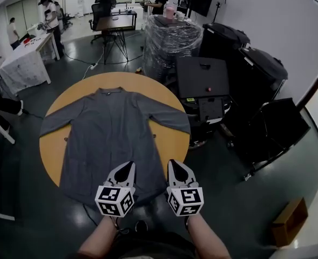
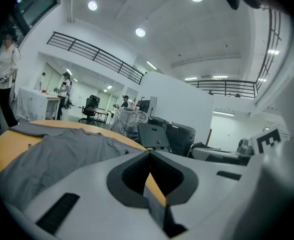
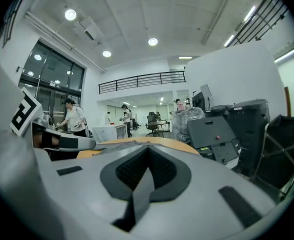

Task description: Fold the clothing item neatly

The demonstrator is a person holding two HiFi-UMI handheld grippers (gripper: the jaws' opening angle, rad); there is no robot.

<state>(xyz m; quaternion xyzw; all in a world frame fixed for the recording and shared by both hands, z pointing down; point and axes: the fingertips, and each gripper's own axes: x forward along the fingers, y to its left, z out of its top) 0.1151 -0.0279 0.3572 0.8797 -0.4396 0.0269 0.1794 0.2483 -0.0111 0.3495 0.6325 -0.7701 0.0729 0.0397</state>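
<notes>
Forearms [image 1: 102, 240] at btm of head view, one gripper each. Left gripper [image 1: 130, 165] & right gripper [image 1: 171, 163] sit side by side at the near hem [image 1: 150, 192] of the grey shirt [image 1: 113, 128]. Both are clenched, w/ a thin strip of grey cloth pinched between the jaws in each gripper view. Shirt lies flat, collar far, on the round orange table [image 1: 172, 142]. Sleeves [image 1: 59, 124] are spread out to the sides, and the hem is at or just over the near table edge.

Risks, as I judge them:
- Bite on the cloth looks thin, so the hem could slip out on the lift, esp. w/ a fast pull.
- Can't tell if both layers are caught. If only the top one is, the back layer stays behind and the fold bunches.
- Grips are close together near mid-hem, so the outer hem corners prob. sag and the fold line skews.
- Sleeves not tucked in yet, so they may drag or crumple under the body.
- Uneven pull L vs R would twist the shirt or slide it across the table.
</notes>
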